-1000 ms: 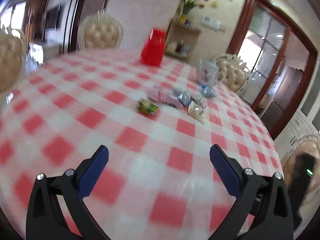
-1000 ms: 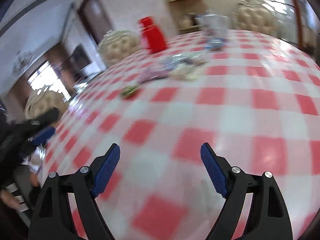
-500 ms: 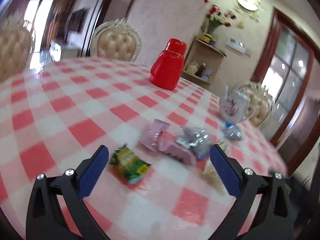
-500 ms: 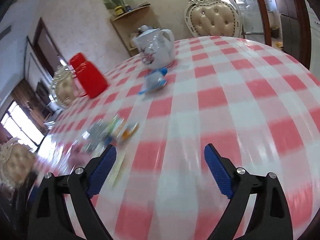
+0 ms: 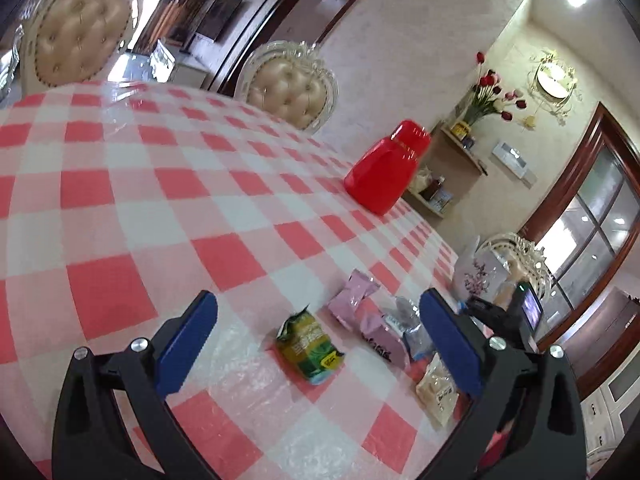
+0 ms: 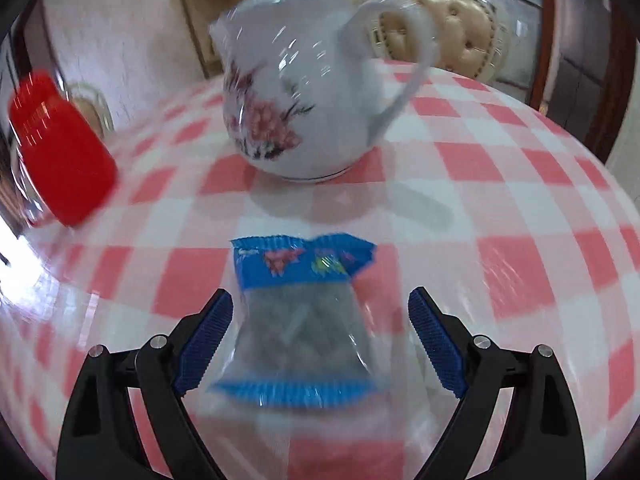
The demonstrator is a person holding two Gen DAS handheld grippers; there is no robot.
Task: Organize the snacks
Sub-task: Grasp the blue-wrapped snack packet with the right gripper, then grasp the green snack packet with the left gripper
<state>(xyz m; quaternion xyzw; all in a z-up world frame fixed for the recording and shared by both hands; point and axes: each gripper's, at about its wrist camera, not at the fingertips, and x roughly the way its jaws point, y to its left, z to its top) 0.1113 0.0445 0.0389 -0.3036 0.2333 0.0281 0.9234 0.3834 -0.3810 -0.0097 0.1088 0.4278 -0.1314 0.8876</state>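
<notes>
A: Right gripper (image 6: pixel 320 344) spread wide, nothing clamped. Blue-ended packet (image 6: pixel 300 320) flat on the checked table (image 6: pixel 520 200), between the jaws, nearer the pad at 9 o'clock; not clear whether touching.

B: Better centred first, then closed across the clear middle, not the crimped blue ends. Teapot (image 6: pixel 304 92) close at 12 o'clock, so lifted straight up.

A: Left gripper (image 5: pixel 320 340) also wide, empty. Green packet (image 5: pixel 310 344) between its pads; pink packets (image 5: pixel 368 316) at 1 o'clock, beige packet (image 5: pixel 438 390) at 4.

B: Containers?

A: Teapot lidded, contents unseen. Red jug (image 5: pixel 384 176) at 1 o'clock, opaque. No tray or box visible.
</notes>
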